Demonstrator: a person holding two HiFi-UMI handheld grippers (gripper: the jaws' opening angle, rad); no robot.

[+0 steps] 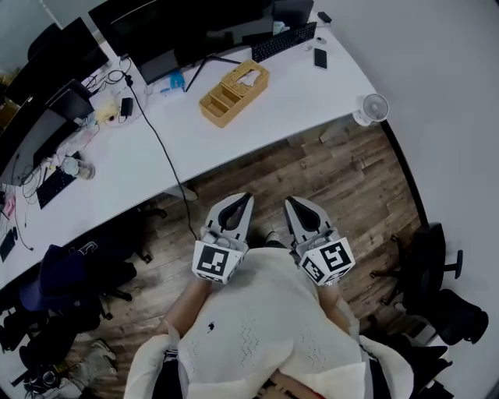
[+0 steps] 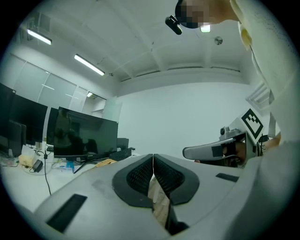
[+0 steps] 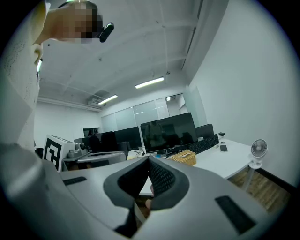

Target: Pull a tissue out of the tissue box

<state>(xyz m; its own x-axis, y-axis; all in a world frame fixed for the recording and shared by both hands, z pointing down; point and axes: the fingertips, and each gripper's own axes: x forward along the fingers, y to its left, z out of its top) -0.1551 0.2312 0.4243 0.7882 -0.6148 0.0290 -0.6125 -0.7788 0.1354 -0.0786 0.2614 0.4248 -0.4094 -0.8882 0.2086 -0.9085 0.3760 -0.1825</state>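
The tissue box (image 1: 234, 92) is a light wooden box on the white desk (image 1: 312, 97), with a white tissue (image 1: 249, 76) showing in its top slot. It also appears small in the right gripper view as the tissue box (image 3: 184, 157), and in the left gripper view as a tan shape (image 2: 107, 162). I hold both grippers close to my body, over the wooden floor and well short of the desk. My left gripper (image 1: 246, 199) is shut, its jaws meeting at the tips (image 2: 153, 156). My right gripper (image 1: 290, 202) is shut too (image 3: 149, 160). Neither holds anything.
Black monitors (image 1: 179, 23) line the far side of the desk, with a keyboard (image 1: 284, 40) and a phone (image 1: 320, 58) at its right end. A small white fan (image 1: 374, 107) sits at the desk corner. A black cable (image 1: 160, 144) crosses the desk. Office chairs (image 1: 433, 269) stand on the floor.
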